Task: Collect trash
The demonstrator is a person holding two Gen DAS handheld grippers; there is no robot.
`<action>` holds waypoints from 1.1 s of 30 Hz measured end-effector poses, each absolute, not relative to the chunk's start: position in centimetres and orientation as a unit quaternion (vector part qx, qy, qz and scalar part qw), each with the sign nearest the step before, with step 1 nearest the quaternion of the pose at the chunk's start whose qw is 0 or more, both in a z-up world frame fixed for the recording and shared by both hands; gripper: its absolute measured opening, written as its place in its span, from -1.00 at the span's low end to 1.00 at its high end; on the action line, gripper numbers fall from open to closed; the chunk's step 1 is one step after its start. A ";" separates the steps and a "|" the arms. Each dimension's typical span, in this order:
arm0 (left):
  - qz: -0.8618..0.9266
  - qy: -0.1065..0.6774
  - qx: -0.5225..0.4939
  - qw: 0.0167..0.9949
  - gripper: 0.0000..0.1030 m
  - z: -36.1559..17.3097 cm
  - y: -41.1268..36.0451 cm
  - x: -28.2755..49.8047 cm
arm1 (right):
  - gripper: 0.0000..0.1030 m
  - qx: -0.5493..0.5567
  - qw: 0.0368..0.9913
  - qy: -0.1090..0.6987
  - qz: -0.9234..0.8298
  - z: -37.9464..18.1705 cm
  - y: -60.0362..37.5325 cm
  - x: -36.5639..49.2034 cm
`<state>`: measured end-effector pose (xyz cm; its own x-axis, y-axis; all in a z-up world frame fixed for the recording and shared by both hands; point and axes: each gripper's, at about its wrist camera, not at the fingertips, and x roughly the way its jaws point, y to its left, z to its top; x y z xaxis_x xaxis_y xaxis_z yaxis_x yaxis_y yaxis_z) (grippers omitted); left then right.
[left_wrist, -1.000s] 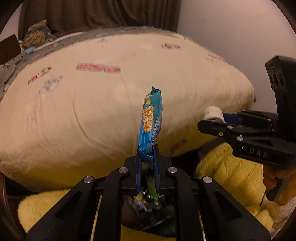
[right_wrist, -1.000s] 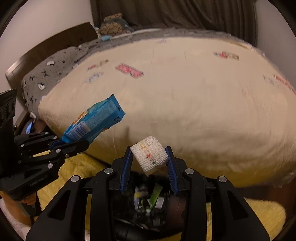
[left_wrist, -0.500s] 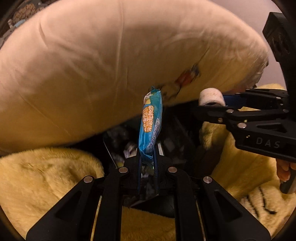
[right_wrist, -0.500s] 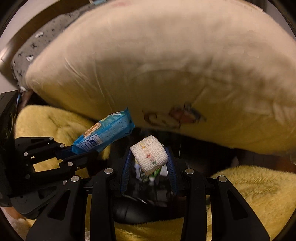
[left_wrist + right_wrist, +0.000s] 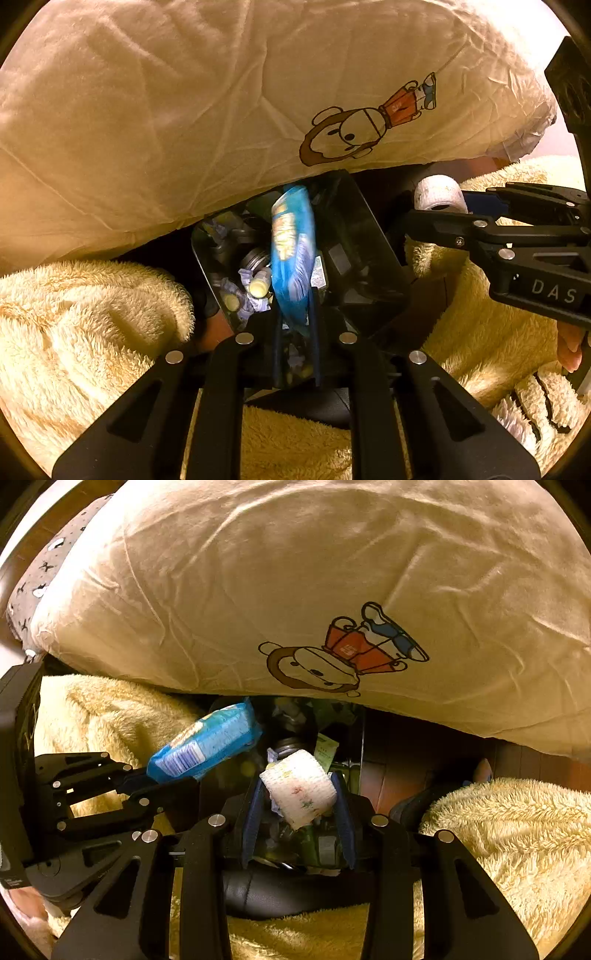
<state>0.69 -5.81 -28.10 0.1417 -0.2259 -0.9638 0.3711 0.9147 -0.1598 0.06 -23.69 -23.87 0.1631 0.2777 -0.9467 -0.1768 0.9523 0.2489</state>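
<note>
My left gripper (image 5: 294,314) is shut on a blue snack wrapper (image 5: 291,254) and holds it upright over a dark trash bin (image 5: 364,236) that has several bits of rubbish inside. My right gripper (image 5: 298,797) is shut on a white roll of patterned tape (image 5: 299,788), also above the bin (image 5: 356,738). In the left wrist view the right gripper (image 5: 436,206) with the roll (image 5: 437,192) is at the right. In the right wrist view the left gripper (image 5: 162,779) with the wrapper (image 5: 207,747) is at the left.
A cream duvet (image 5: 221,110) with a cartoon print (image 5: 343,653) hangs over the bed edge just above the bin. Fluffy yellow fabric (image 5: 85,325) lies on both sides of the bin (image 5: 509,830). A grey patterned sheet (image 5: 40,579) is at the far left.
Both grippers have tipped downward and moved closer to the bin. The bed top has left view and the bin's contents now show. Both still hold their items.
</note>
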 end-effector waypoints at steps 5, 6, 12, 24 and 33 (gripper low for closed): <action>-0.190 0.626 0.052 0.755 -0.37 -28.3 -5.6 0.8 | 0.09 0.051 0.763 0.630 0.138 -23.9 -24.2 0.3; -0.188 0.624 0.051 0.756 -0.30 -28.1 -5.4 0.8 | 0.09 0.052 0.764 0.629 0.136 -23.8 -24.2 0.4; -0.172 0.596 0.056 0.782 0.36 -26.1 -4.8 0.6 | 0.54 0.037 0.788 0.603 0.114 -21.8 -24.5 0.5; -0.121 0.456 0.049 0.880 0.84 -13.7 -2.1 -0.2 | 0.93 0.018 0.906 0.418 0.061 -8.7 -25.9 -1.8; -0.098 0.350 0.041 0.931 0.84 -6.2 -2.3 -1.7 | 0.93 0.007 0.938 0.344 0.033 -2.3 -25.8 -3.5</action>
